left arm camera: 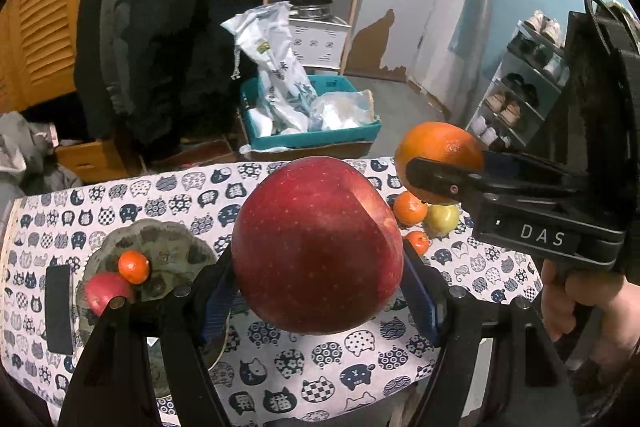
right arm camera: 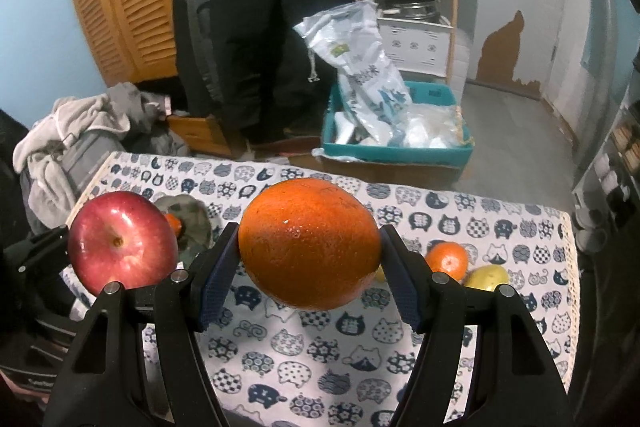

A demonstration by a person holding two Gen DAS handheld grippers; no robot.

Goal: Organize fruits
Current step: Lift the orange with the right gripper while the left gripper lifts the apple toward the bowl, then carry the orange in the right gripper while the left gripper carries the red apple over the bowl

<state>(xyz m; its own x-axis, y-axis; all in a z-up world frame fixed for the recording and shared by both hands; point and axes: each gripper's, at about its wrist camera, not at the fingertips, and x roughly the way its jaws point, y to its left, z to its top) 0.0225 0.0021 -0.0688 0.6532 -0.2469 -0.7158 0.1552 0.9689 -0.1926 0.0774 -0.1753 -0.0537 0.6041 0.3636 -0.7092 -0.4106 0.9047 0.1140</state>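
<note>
While a glossy red apple [left arm camera: 316, 247] is clamped in the left gripper [left arm camera: 318, 267] above the cat-print tablecloth [left arm camera: 280, 359], a dimpled orange [right arm camera: 310, 243] is clamped in the right gripper [right arm camera: 310, 267]. "DAS" is read on its body. What seems a plate [left arm camera: 168, 247] is partly hidden.

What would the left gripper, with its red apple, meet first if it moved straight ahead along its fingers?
Judging from its own camera, the left gripper points over the table's far edge, so its red apple would probably meet nothing on the cloth. Beyond lies the teal crate on the floor, though depth is unclear.
</note>
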